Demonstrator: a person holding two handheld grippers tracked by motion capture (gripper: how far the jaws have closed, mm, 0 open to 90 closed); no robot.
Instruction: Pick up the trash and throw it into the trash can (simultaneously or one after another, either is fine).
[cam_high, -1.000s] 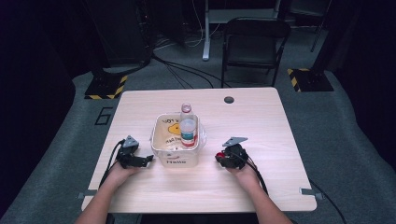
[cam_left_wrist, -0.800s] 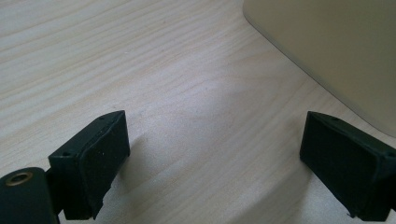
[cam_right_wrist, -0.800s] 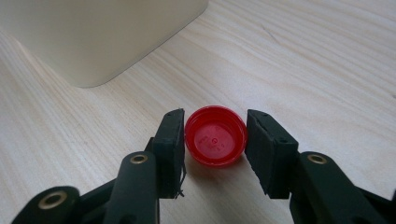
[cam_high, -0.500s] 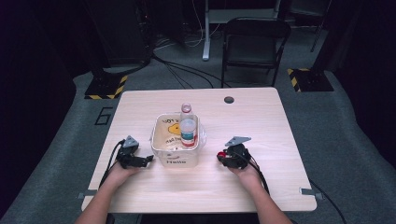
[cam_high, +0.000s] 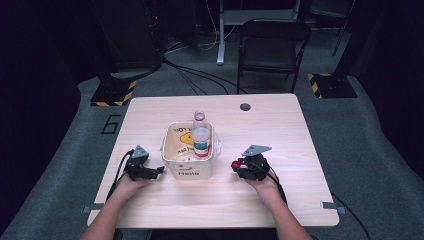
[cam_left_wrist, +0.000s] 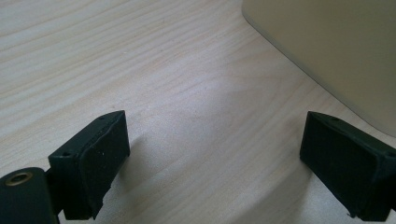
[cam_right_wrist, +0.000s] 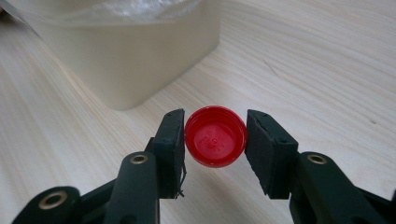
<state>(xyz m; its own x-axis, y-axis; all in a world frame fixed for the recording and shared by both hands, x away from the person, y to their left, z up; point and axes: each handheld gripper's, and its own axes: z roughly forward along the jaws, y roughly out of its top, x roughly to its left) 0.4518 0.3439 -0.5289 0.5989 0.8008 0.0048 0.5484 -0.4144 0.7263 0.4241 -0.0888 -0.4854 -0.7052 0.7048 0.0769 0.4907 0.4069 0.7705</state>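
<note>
A person's two forearms reach in from the near edge of a pale wooden bench (cam_high: 300, 200), each hand holding a set of black tongs.

The left tongs (cam_high: 159, 171) lie low on the bench at the near left, pointing right toward a tub. In the left gripper view their jaws stand wide apart with bare wood between them, and the tub's (cam_left_wrist: 336, 51) cream wall sits just beyond the right jaw, not touching it.

The right tongs (cam_high: 235, 164) rest at the near right, pointing left toward the same tub. In the right gripper view their jaws are clamped on a small red cap (cam_right_wrist: 215, 136), one pad pressed against each side. The cap's open underside faces the camera, and it sits just above the wood, near the tub's corner (cam_right_wrist: 140, 65) but apart from it. In the high view the cap (cam_high: 235, 163) shows as a red dot at the tongs' tip.

Between the two tongs, in the middle of the bench, stands the cream tub (cam_high: 172, 162), with printed lettering on its near wall and a yellow mark inside. A clear bottle (cam_high: 201, 135) stands upright in its right half, uncapped, with a label around its middle.

Farther back, a small dark hole (cam_high: 245, 106) marks the bench near its far edge. Beyond the bench, on the grey floor, stand a dark chair (cam_high: 272, 50) and trailing cables (cam_high: 195, 75).
</note>
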